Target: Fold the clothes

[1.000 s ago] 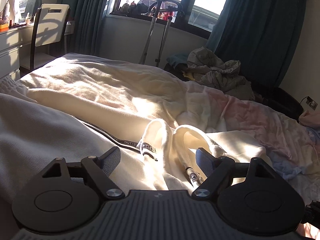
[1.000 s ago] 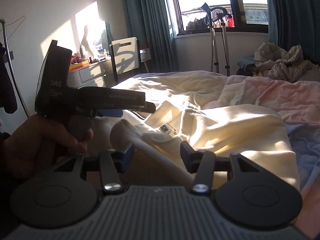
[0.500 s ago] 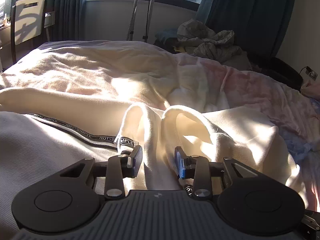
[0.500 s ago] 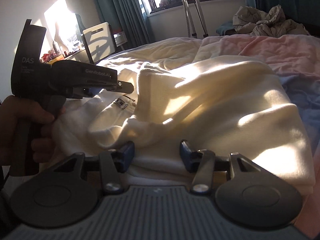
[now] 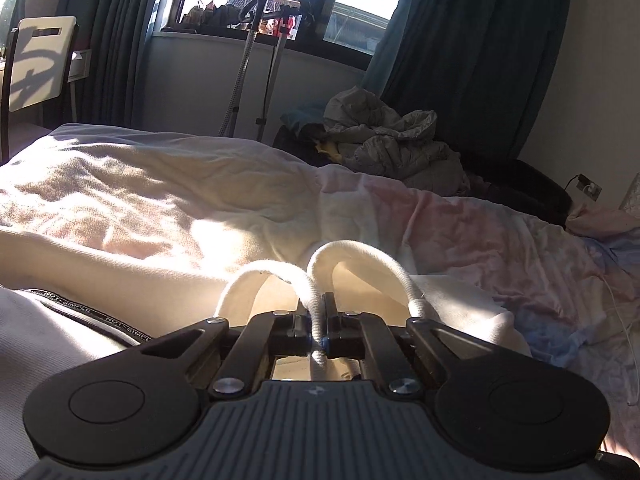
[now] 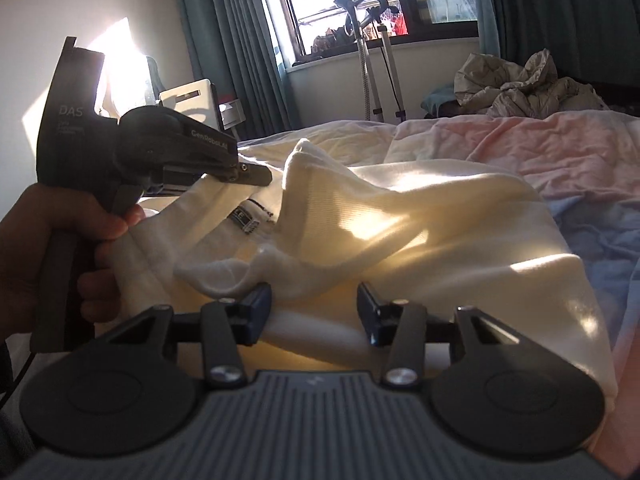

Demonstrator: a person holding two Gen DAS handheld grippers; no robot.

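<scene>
**A:** Where was the garment, and who had hold of it?

**B:** A cream sweatshirt (image 6: 420,216) lay rumpled on the bed (image 6: 560,148), filling the middle of the right wrist view. The left gripper (image 5: 319,330) was clamped tight on a ridge of the ribbed hem (image 5: 316,300), cloth looping up on either side at 11 and 1 o'clock. The right gripper (image 6: 314,308) was about half open and closing, a fold of cloth lying between its pads (not yet pinched, as far as could be seen).

**B:** The left hand (image 6: 60,252) sat at 9 o'clock in that view.

**A:** What might have gone wrong?

**B:** The left pinch looked thin; a sharp pull could have slipped the hem free. The right jaws might have caught several layers, bunching the fold. A black printed band (image 5: 92,312) at 8 o'clock could have snagged or twisted. Harsh window sunlight washed out the creases, so edges were hard to judge.
</scene>
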